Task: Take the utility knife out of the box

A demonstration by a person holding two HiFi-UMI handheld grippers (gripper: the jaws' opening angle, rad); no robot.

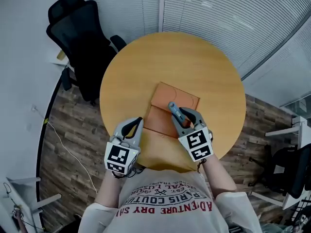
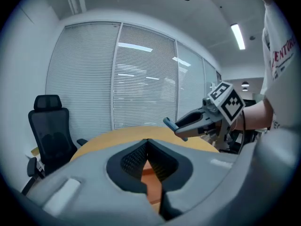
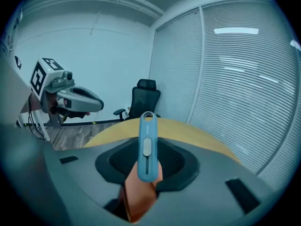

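An orange box (image 1: 176,97) lies open on the round wooden table (image 1: 141,62), its flap folded toward me. My right gripper (image 1: 181,115) hangs above the box's near right part, shut on a blue utility knife (image 1: 173,108). The knife sticks out past the jaws, slider up, in the right gripper view (image 3: 147,145). My left gripper (image 1: 133,128) hovers over the table's near edge, left of the box, shut with nothing in it. In the left gripper view its pads (image 2: 141,155) meet and the right gripper (image 2: 183,126) holds the knife (image 2: 170,123) to the right.
A black office chair (image 1: 80,33) stands at the table's far left. Slatted blinds (image 1: 228,13) line the wall behind. A cable (image 1: 68,147) runs over the wooden floor at the left. Desks and another chair (image 1: 291,174) stand at the right.
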